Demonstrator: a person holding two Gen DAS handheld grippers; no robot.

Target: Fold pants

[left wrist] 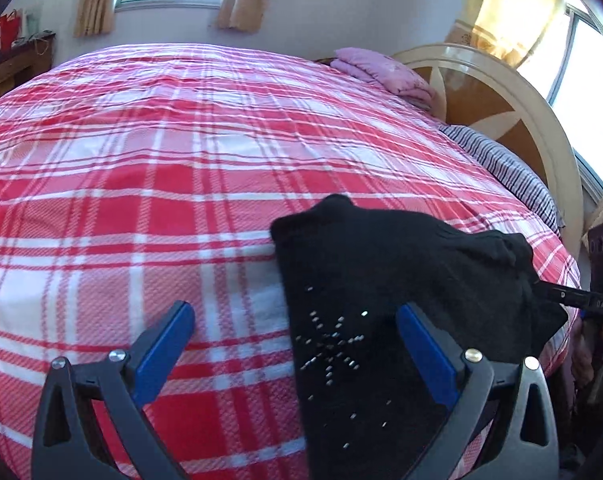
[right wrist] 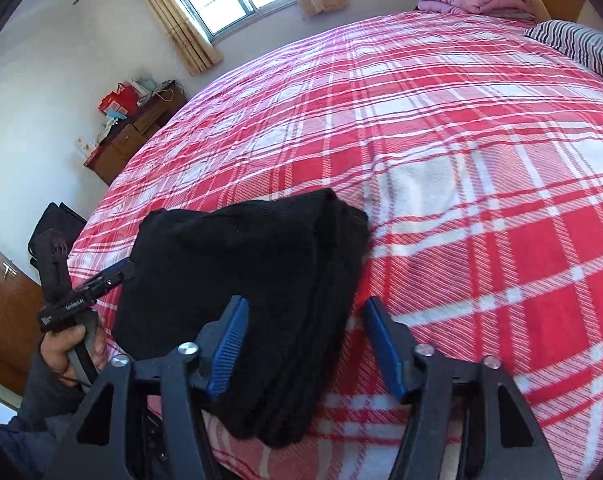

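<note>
The left tongs (left wrist: 295, 338) and right tongs (right wrist: 305, 334) both gape wide, gripping nothing. Between them lie the soft black knit pants (right wrist: 245, 280), folded into a bundle near the edge of the red plaid bed (right wrist: 461, 160). They look light and floppy, so pinch a thick folded edge.

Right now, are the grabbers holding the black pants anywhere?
No. Both the left gripper and the right gripper have open jaws over the folded black pants, gripping nothing.
</note>
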